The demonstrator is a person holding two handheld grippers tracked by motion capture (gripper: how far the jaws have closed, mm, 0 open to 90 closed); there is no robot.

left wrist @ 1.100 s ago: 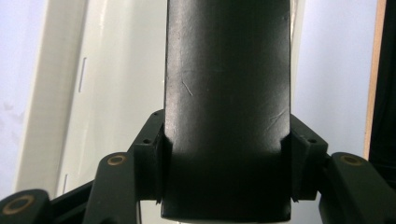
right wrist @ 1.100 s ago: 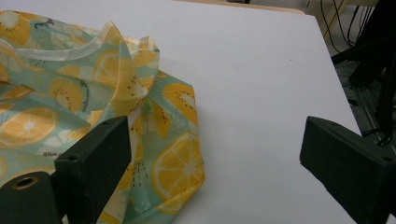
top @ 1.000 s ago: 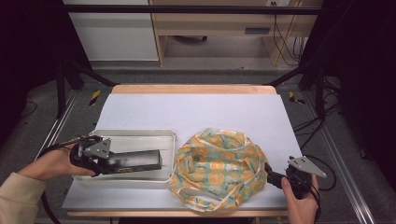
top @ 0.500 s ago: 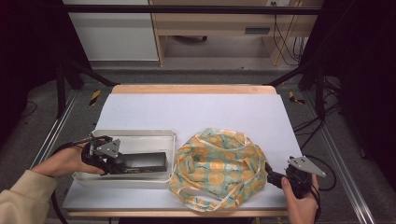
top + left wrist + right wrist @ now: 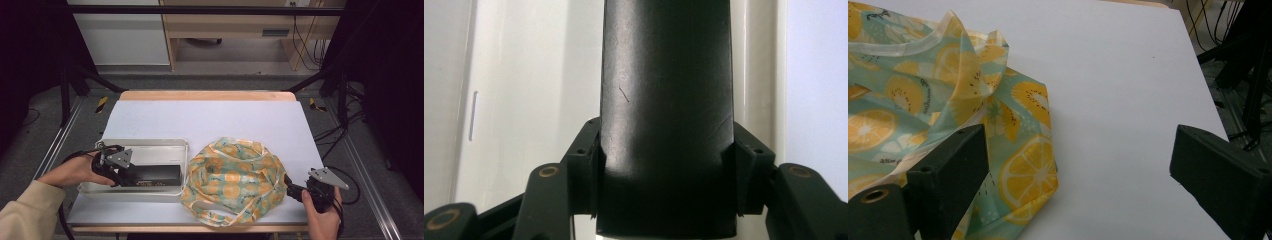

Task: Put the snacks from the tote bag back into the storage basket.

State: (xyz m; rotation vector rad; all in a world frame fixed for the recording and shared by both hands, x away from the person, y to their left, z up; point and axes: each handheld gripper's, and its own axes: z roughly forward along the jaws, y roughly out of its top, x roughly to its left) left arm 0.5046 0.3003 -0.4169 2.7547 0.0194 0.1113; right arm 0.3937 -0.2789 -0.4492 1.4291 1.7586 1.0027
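Left hand-held gripper (image 5: 131, 175): clamped on black box (image 5: 152, 175), low in white tray (image 5: 150, 146), likely for set-down. Right hand-held gripper (image 5: 1075, 170): wide, empty, beside fruit-print bag (image 5: 235, 177) on bench (image 5: 210, 120).

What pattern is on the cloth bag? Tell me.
Orange and lemon slices on pale green, with cream trim; the cloth bag shows best in the right gripper view.

From my seat the black box (image 5: 666, 115) runs off the top of the left gripper view, so I cannot see its far end there, and it covers the tray (image 5: 524, 100) floor behind it. In the high view the left gripper (image 5: 120, 170) hides the box's near end. The fruit-print cloth (image 5: 923, 100) is cut by the right gripper view's left edge, and what lies beneath its folds I cannot tell.
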